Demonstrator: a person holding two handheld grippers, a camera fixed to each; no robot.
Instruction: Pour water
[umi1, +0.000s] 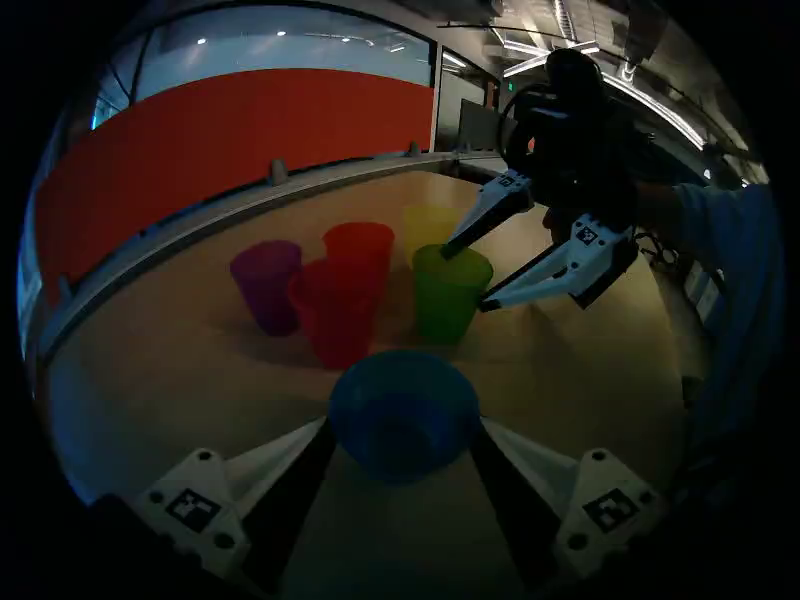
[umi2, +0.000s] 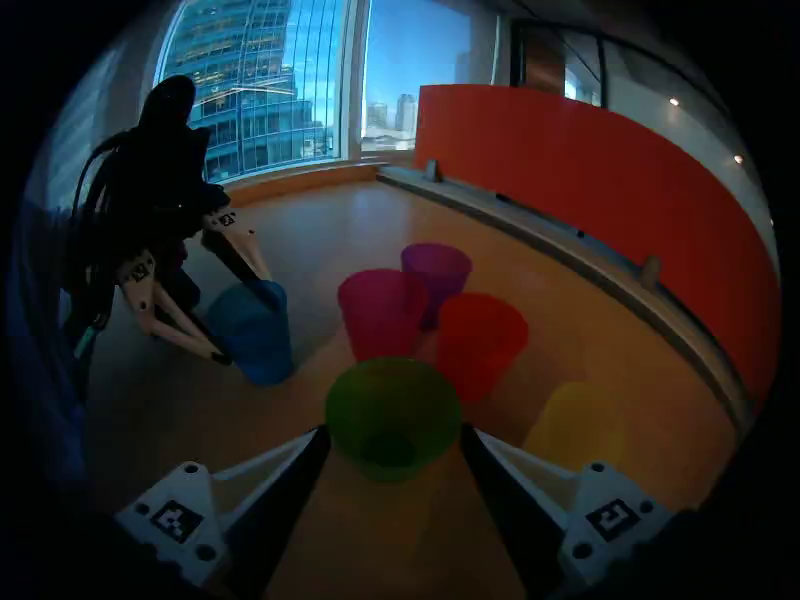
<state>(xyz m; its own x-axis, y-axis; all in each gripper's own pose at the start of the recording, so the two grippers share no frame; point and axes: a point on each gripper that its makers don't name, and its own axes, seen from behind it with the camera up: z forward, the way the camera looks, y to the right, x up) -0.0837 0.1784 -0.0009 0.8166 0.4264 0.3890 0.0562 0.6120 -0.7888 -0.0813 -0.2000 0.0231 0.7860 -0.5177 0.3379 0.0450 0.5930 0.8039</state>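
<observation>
Left gripper view: the left gripper (umi1: 403, 440) is clamped on a blue plastic cup (umi1: 405, 412) in front of the cups clustered on the pale wooden counter (umi1: 150, 380). Beyond, the right gripper (umi1: 468, 278) grips a green plastic cup (umi1: 448, 295).

Right gripper view: its fingers press the green rim, and a purple plastic cup (umi2: 435, 272) stands behind.

Blue cup (umi1: 403, 415), green cup (umi2: 392, 415), purple cup (umi1: 266, 285), yellow cup (umi2: 578, 425), red cup (umi1: 335, 310): plain translucent tints. Surface (umi1: 580, 370): orange-tan. Wall panel (umi1: 250, 130): red. Fingers (umi1: 255, 470): white, black inner faces, each with a black-and-white square-patterned marker (umi1: 192, 508).
</observation>
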